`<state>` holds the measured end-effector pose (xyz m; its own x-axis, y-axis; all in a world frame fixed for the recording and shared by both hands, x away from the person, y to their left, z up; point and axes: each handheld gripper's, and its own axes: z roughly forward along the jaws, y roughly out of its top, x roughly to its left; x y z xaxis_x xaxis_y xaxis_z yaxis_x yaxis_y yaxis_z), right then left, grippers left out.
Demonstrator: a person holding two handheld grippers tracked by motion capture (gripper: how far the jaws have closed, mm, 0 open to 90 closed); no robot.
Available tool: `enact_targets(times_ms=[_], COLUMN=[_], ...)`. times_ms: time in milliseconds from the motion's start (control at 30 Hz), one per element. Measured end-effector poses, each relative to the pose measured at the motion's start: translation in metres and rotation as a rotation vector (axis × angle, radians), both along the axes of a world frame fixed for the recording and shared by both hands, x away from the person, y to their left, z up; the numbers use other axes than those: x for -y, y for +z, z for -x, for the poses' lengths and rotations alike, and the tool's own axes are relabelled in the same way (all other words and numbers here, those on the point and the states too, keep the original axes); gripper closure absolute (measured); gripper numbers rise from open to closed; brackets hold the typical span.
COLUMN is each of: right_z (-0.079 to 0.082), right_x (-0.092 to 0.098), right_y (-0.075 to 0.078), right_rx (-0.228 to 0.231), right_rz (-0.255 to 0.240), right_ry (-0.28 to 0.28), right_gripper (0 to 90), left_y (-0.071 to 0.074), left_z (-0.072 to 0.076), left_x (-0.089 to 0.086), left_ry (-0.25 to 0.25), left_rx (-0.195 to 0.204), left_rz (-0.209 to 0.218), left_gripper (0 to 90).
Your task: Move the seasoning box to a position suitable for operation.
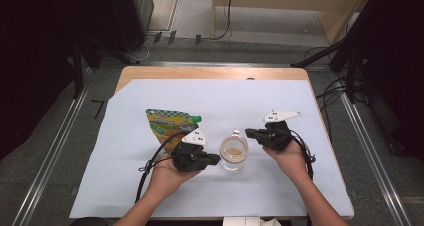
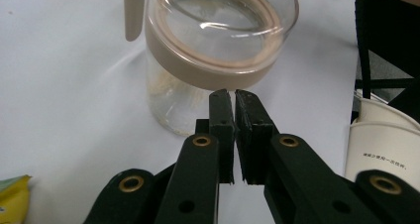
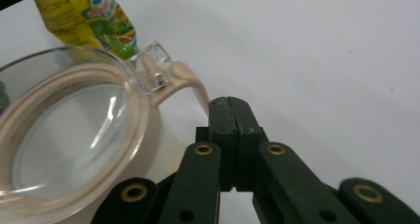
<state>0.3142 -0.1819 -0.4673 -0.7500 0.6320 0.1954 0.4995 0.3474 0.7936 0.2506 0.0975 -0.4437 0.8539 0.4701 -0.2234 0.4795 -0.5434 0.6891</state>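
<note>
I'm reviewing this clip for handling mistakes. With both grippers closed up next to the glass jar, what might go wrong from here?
1. The left gripper sits shut, right against the glass jar; a push could tip or slide it.
2. The right gripper is shut close by the jar's beige clasp; catching it might drag the jar.
3. A sliding jar could bump the snack pouch behind it.

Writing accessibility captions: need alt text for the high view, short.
A person's two hands hold black tongs, both shut, on either side of a glass jar on a white-covered table: left tongs, right tongs. A yellow-green spouted pouch lies behind the left hand.
</note>
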Motion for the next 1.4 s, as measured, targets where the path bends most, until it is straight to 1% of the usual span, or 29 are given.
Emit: enact_targets(times_ms=[67,133,167,233,267,367,467,567,700,800,933,1033,1167,1233,1267,1333,1400], right_z=[0.005,0.017,0.021,0.03,0.033,0.033,0.035,0.038,0.041,0.045,0.054,0.058,0.058,0.053,0.051,0.044,0.036], right_x=[-0.002,-0.001,-0.001,-0.003,-0.003,-0.003,-0.005,-0.004,-0.003,-0.001,0.004,0.006,0.006,0.008,0.009,0.013,0.016], right_y=[0.002,0.001,0.001,0.0,0.001,-0.001,-0.002,-0.002,-0.001,0.0,0.001,0.0,0.0,0.0,0.0,0.0,0.001], right_rx=[-0.006,-0.016,-0.022,-0.018,-0.001,-0.011,0.009,0.005,0.004,-0.002,-0.014,-0.031,-0.031,-0.019,-0.02,-0.019,-0.012], right_rz=[0.009,-0.009,-0.007,0.028,0.044,0.03,0.044,0.043,0.054,0.05,0.051,0.068,0.067,0.077,0.072,0.062,0.042], right_ry=[0.004,0.003,0.005,0.012,0.007,0.005,-0.008,-0.023,-0.035,-0.048,-0.073,-0.09,-0.081,-0.088,-0.093,-0.108,-0.111], right_gripper=[90.0,90.0,90.0,90.0,90.0,90.0,90.0,90.0,90.0,90.0,90.0,90.0,90.0,90.0,90.0,90.0,90.0], left_y=[-0.003,-0.005,-0.006,-0.007,-0.007,-0.006,-0.007,-0.007,-0.007,-0.007,-0.008,-0.009,-0.01,-0.01,-0.009,-0.006,-0.003], left_z=[-0.001,-0.004,-0.006,-0.007,-0.008,-0.009,-0.009,-0.01,-0.012,-0.014,-0.016,-0.019,-0.022,-0.021,-0.019,-0.015,-0.009], left_x=[0.0,-0.001,-0.002,0.0,0.0,-0.001,-0.001,0.0,0.001,0.002,0.006,0.008,0.007,0.006,0.005,0.005,0.006], left_ry=[0.025,0.054,0.063,0.072,0.074,0.083,0.088,0.09,0.087,0.084,0.083,0.085,0.077,0.074,0.074,0.07,0.064], left_rx=[0.002,-0.002,-0.002,0.006,0.01,0.007,0.004,-0.005,-0.008,-0.007,-0.008,-0.009,-0.011,-0.013,-0.017,-0.006,-0.001], left_rz=[-0.005,0.003,0.006,0.011,0.007,0.009,0.019,0.028,0.029,0.03,0.047,0.04,0.035,0.039,0.037,0.034,0.037], left_gripper=[85.3,84.6,84.8,86.0,86.8,87.1,89.1,89.7,90.0,90.0,90.0,90.0,90.0,89.3,89.0,88.8,88.9])
